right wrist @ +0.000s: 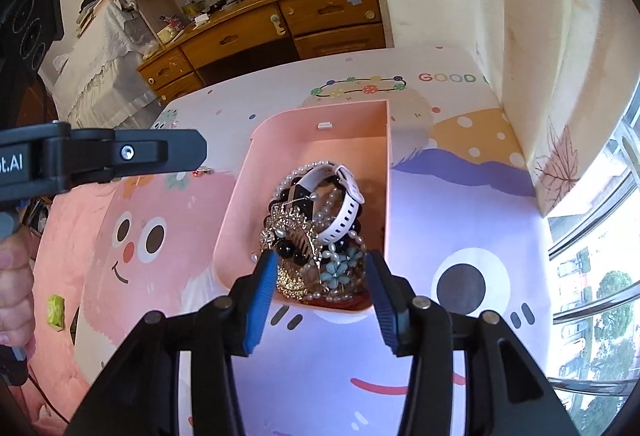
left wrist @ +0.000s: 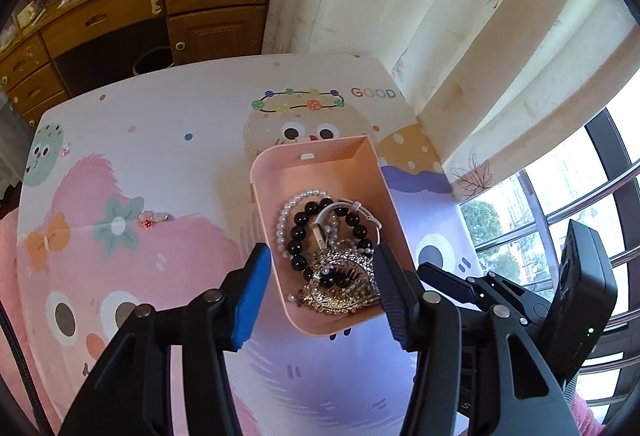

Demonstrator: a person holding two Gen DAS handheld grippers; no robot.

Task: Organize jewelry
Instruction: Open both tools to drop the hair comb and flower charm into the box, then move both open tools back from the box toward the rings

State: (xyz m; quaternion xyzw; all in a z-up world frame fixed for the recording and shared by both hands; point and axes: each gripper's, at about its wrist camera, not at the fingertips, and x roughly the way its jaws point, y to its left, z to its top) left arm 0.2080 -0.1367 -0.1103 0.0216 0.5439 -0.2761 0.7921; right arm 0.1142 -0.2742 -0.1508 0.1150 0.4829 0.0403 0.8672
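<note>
A pink open box (left wrist: 320,160) (right wrist: 244,196) sits on the cartoon-printed table and holds a pile of jewelry: a black bead bracelet (left wrist: 298,236), a pearl strand (left wrist: 286,210), a gold rhinestone brooch (left wrist: 340,288) (right wrist: 288,232), a white watch strap (right wrist: 344,204) and a blue flower piece (right wrist: 344,266). My left gripper (left wrist: 320,296) is open and empty above the box's near end. My right gripper (right wrist: 320,296) is open and empty over the box's near edge. A small red and clear trinket (left wrist: 153,218) (right wrist: 202,170) lies on the table left of the box.
A curtain (left wrist: 460,16) hangs at the right behind the table, with a window (left wrist: 560,216) beside it. A wooden desk (left wrist: 140,20) stands beyond the far edge. The left gripper body (right wrist: 100,156) crosses the right wrist view. A green wrapper (right wrist: 56,310) lies at the left.
</note>
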